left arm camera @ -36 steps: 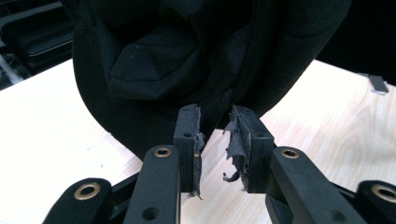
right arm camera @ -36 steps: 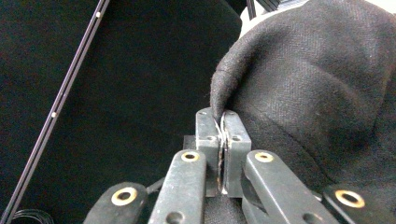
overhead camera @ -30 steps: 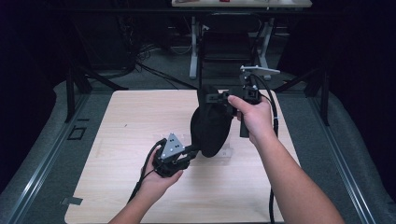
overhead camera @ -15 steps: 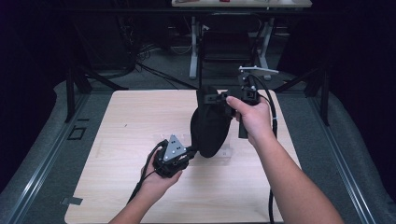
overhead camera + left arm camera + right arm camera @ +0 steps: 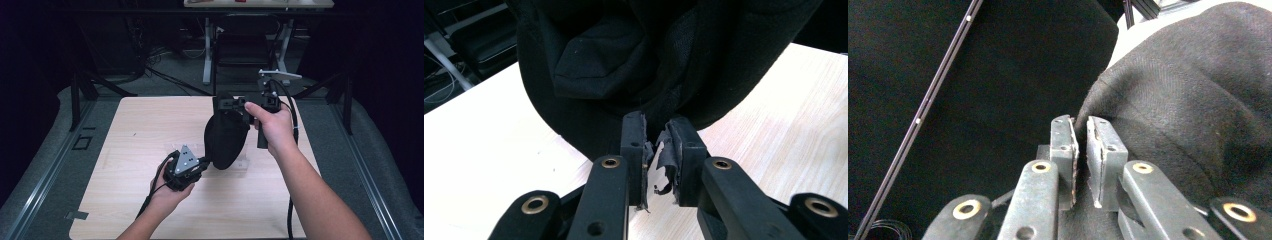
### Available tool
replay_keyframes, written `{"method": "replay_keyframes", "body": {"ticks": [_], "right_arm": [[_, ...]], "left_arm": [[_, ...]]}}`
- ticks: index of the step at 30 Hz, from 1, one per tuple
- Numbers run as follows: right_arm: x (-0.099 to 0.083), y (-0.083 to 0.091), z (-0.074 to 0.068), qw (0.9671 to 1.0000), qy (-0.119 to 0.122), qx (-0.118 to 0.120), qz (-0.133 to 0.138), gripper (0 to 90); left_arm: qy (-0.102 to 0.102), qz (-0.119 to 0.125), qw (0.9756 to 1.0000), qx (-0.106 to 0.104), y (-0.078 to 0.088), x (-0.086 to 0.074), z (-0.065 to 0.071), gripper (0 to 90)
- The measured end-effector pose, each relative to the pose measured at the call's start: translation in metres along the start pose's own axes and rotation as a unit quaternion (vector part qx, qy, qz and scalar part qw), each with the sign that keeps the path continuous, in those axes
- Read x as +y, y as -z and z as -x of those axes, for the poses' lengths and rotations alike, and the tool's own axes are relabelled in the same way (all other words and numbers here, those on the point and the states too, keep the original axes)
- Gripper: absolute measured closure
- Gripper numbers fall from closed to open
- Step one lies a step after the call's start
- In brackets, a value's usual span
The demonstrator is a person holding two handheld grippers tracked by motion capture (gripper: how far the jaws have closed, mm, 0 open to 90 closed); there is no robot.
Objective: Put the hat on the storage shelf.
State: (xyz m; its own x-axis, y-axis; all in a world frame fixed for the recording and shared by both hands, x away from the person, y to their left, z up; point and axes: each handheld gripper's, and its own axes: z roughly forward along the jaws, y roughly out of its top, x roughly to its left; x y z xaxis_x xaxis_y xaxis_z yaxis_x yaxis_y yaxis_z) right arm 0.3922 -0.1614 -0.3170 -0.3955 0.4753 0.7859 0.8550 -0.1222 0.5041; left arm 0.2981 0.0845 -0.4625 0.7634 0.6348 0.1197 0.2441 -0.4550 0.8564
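Black cap (image 5: 226,140) hangs above the bench (image 5: 140,125), stretched between 2 grips: right hand-held gripper (image 5: 240,106) pinches its top edge, left hand-held gripper (image 5: 206,162) apparently nips its lower rim, jaws nearly closed, keeping it open.

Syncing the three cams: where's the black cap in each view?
High view: black cap at table centre, hanging between both grippers.
Left gripper view: cap across the top, its lower edge at the jaw tips.
Right gripper view: cap at right, its edge between the jaws.
Shared landmark: light wooden table.
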Motion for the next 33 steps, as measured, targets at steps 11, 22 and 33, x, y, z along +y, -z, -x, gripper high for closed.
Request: {"method": "replay_keyframes", "body": {"ticks": [11, 22, 33], "right_arm": [[-0.004, 0.027, 0.006, 0.9992, 0.016, -0.031, 0.020, 81.8], [-0.009, 0.042, 0.016, 0.9985, 0.014, -0.046, 0.028, 81.8], [-0.014, 0.044, 0.017, 0.9982, 0.023, -0.051, 0.023, 81.3]], "left_arm": [[-0.016, 0.000, 0.9996, 0.024, 0.007, -0.008, -0.004, 84.0], [-0.032, -0.030, 0.9978, 0.049, 0.010, -0.031, -0.014, 85.4], [0.025, -0.032, 0.9979, 0.050, 0.011, -0.057, -0.026, 83.9]]}}
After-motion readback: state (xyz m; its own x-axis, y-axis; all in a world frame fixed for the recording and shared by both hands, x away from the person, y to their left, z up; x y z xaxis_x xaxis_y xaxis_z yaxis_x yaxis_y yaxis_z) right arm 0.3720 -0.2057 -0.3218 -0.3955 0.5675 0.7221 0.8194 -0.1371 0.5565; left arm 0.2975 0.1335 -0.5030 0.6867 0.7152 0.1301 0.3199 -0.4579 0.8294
